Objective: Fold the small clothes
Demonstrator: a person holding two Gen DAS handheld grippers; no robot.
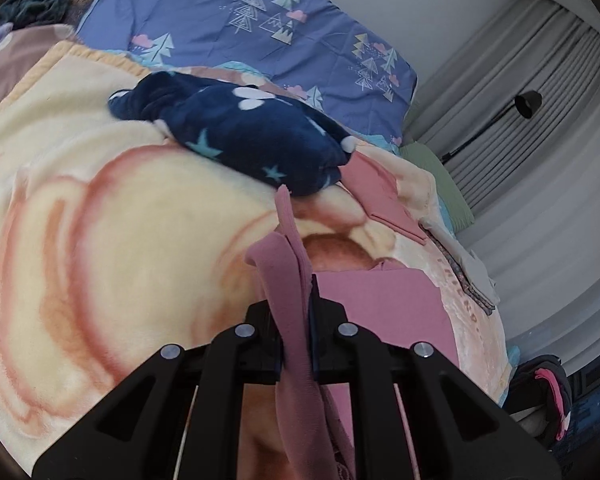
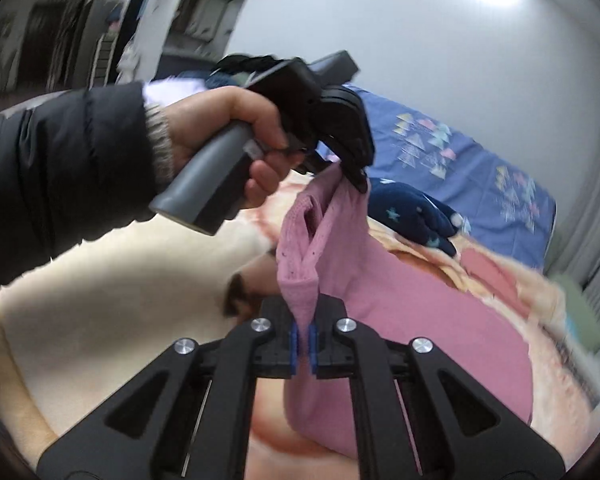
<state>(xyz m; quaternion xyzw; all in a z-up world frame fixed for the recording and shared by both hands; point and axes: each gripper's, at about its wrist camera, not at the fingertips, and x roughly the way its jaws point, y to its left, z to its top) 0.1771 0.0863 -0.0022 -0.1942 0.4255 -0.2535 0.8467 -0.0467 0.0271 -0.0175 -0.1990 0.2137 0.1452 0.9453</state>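
A small pink garment (image 2: 400, 300) hangs lifted above the cream blanket (image 1: 120, 220), held at two spots along its edge. My left gripper (image 1: 296, 320) is shut on a bunched fold of the pink garment (image 1: 288, 276). In the right wrist view the left gripper (image 2: 358, 180) shows up ahead in a person's hand (image 2: 224, 128), pinching the cloth's upper corner. My right gripper (image 2: 303, 340) is shut on the ribbed hem, which pokes up between its blue pads (image 2: 294, 344). The lower part of the garment sags toward the blanket.
A navy fleece garment with stars (image 1: 252, 136) lies on the blanket beyond the pink one. A folded pink piece (image 1: 384, 200) lies to its right. A blue patterned duvet (image 1: 260, 28) covers the far bed. Grey curtains (image 1: 540, 120) and a black lamp (image 1: 528, 104) stand at right.
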